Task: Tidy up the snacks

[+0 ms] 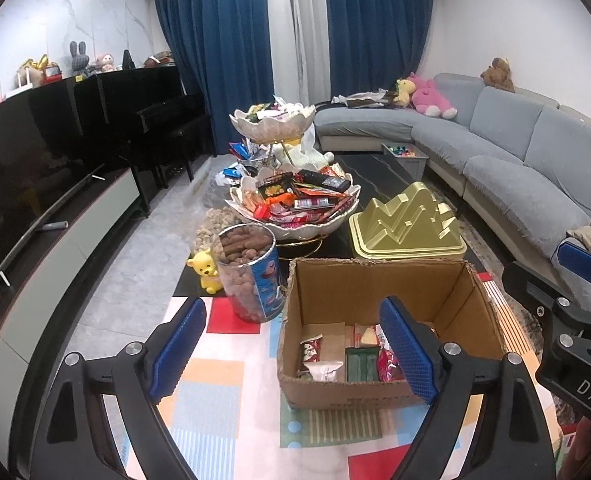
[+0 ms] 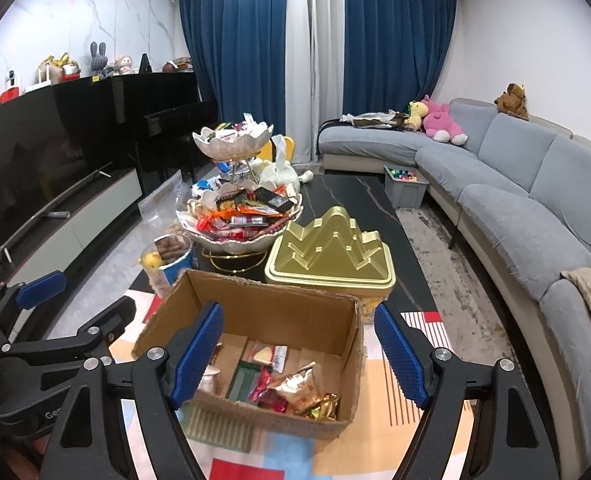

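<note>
Right now I hold my left hand-held gripper (image 1: pixel 293 354) over the near edge of the tabletop (image 1: pixel 375 168), its blue pads spread wide with nothing between them. My right hand-held gripper (image 2: pixel 299 354) hangs just beside it, jaws likewise apart and empty. Both point down at the open cardboard box (image 2: pixel 255 300) that sits on the patterned mat (image 1: pixel 215 380) at the front of the tabletop. Inside the box lie several snacks (image 2: pixel 295 388): a gold crinkled packet, red wrappers, a dark green pack, a white sachet and a small pack with a yellow wedge on it. Behind the box stands a gold mountain-shaped tin (image 2: pixel 331 252), lid on. To the left of that tin rises a two-tier shell-shaped bowl stand (image 1: pixel 295 208), both tiers heaped with wrapped sweets and bars. Just left of the box is a clear tub (image 1: pixel 249 272) full of brown chocolate pieces, with a small yellow bear figure (image 1: pixel 205 270) beside it. A grey sofa (image 2: pixel 515 184) curves along the right side of the room
</note>
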`<state>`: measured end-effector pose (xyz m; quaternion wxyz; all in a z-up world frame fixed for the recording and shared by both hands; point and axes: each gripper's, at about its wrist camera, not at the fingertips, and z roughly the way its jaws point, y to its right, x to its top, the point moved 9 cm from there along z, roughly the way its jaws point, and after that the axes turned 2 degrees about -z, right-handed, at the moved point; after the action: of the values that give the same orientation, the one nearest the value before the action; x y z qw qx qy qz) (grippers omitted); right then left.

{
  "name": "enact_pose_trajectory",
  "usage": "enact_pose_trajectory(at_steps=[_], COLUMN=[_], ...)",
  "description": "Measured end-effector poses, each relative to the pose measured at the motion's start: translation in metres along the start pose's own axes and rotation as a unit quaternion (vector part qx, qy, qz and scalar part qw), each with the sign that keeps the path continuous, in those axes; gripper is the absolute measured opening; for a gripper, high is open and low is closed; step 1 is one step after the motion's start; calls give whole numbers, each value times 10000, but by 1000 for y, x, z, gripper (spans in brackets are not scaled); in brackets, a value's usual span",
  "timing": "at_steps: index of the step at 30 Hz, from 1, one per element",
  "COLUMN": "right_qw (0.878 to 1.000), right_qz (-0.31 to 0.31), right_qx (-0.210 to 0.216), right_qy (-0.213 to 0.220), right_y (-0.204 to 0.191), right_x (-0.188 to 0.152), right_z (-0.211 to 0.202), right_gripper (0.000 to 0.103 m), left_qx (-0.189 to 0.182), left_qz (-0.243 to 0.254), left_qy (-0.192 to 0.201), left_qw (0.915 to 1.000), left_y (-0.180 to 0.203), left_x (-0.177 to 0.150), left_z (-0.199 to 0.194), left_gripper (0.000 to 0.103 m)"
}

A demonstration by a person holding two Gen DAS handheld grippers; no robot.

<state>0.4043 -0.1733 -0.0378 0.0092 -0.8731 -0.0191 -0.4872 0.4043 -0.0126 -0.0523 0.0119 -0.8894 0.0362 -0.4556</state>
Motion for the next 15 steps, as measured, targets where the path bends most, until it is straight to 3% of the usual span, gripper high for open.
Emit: enact_pose_trajectory(at_steps=[15], right_qw=[9999], right_qz=[89], right_qx=[8], right_qy=[106], right_y=[3], right_x=[-20], right_z=[-56], right_gripper=[79], left_qx=[14], left_qz=[-81], left_qy=[27], left_qw=[10000], left_y=[-1], left_x=[-25], left_z=[-61], left_gripper=[91])
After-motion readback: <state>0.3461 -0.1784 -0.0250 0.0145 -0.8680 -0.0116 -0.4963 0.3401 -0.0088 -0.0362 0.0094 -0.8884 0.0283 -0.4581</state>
